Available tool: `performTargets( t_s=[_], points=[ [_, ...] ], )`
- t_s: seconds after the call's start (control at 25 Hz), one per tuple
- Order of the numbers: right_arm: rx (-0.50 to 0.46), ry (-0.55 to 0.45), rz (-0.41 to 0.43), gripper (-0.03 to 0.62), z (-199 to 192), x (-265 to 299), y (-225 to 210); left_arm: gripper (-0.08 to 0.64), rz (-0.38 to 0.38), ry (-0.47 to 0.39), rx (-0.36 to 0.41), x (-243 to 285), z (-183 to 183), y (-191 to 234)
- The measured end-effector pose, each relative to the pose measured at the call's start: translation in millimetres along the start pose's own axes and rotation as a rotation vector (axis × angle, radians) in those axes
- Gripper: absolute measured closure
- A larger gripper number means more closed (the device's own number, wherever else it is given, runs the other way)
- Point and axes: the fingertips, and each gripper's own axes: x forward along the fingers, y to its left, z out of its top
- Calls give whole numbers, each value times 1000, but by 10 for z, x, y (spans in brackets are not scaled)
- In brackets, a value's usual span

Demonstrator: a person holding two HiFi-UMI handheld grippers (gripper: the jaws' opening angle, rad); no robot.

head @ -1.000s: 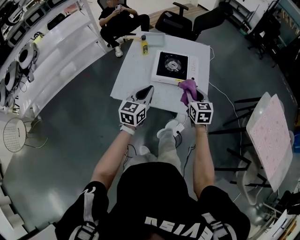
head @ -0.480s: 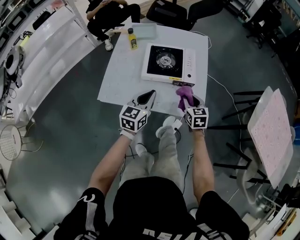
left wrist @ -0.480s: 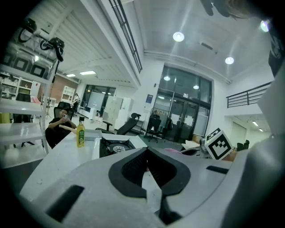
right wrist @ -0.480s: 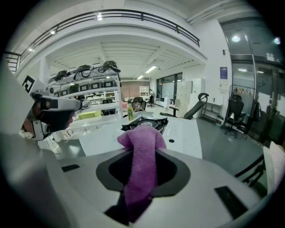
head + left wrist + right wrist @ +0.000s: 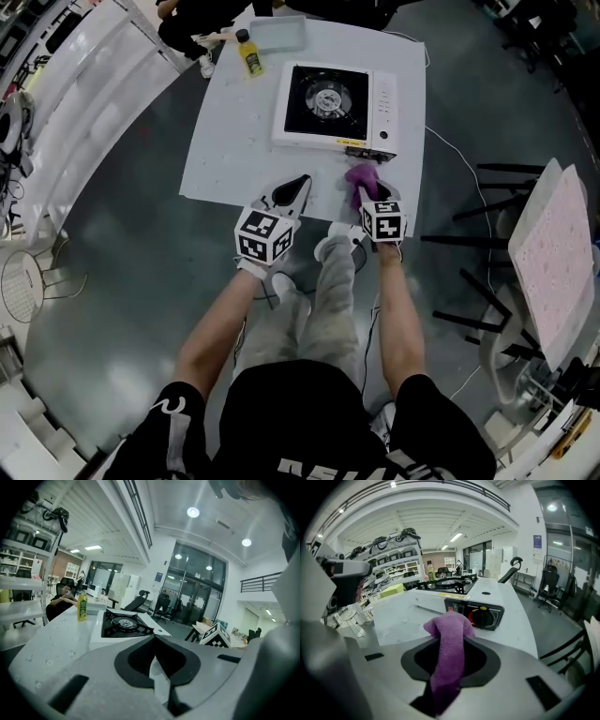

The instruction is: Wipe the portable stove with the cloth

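Cloth (image 5: pixel 360 176), purple and bunched, is pinched between the 2 jaws of the right gripper (image 5: pixel 368 194). In the right gripper view the cloth (image 5: pixel 449 641) runs up through the gap between the dark pads and its folded end pokes out past the tips. That end hangs over the near part of the white table (image 5: pixel 220 141), just beside the front of the stove (image 5: pixel 333 103). Whether cloth and stove touch cannot be made out. The stove is a white box with a black top and 1 round burner (image 5: pixel 327 97). It lies flat on the table, with its black knob panel (image 5: pixel 480 615) facing the right gripper.

The left gripper (image 5: pixel 300 181) is to the left of the right one, over the table's near edge and near the stove's front left corner. Its jaws are pressed together at the tips with nothing between them, and it points toward the stove (image 5: pixel 123 625). Beyond the stove, near the table's far edge, a yellow bottle (image 5: pixel 247 52) with a dark cap stands upright. A pale shallow tray (image 5: pixel 278 34) lies just beside the bottle.
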Motion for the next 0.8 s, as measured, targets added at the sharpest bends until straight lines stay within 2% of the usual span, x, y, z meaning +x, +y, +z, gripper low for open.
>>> performTargets(
  t_s=[0.28,0.48,0.8],
  points=[
    [-8,42,2,489,-120,186,4,554,-4,19,-8,79,-76,38],
    [-12,22,6,454,-3,145,16,554,-5,15,-1,52,10,51],
    [-42,-77,-10,445,545,-338,149,554,15,-45,33,-267,541,65]
  ],
)
